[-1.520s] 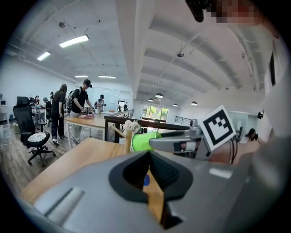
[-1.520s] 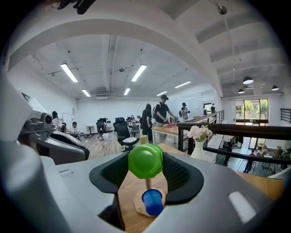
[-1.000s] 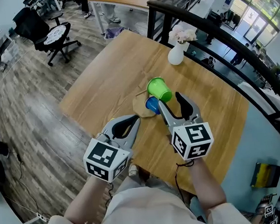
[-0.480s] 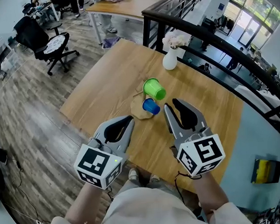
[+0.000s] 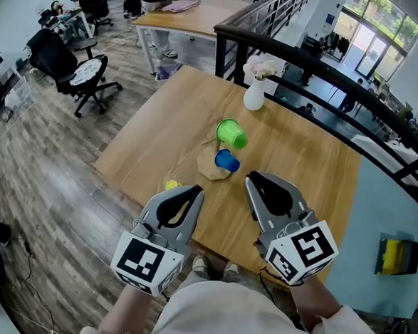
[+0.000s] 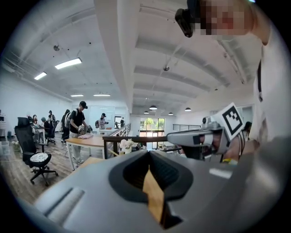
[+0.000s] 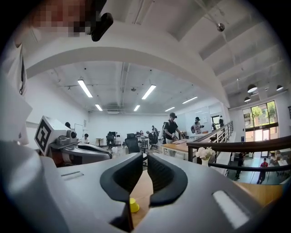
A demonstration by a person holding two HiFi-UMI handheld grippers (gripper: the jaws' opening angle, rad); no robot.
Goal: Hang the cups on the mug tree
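the left gripper (image 5: 189, 192) has its jaws pressed together with nothing between them; the right gripper (image 5: 256, 178) has just been closing and shows only a narrow slit, also with nothing in it. both are held side by side over the near edge of the wooden table (image 5: 156, 131), well apart from the mug tree (image 5: 208, 170). a green cup (image 5: 231, 134) and a blue cup (image 5: 227, 160) sit at the tree. a small yellow cup (image 5: 172, 185) is on the table near its edge, just beyond the left gripper's tips. a white vase (image 5: 254, 95) of flowers stands at the far side.
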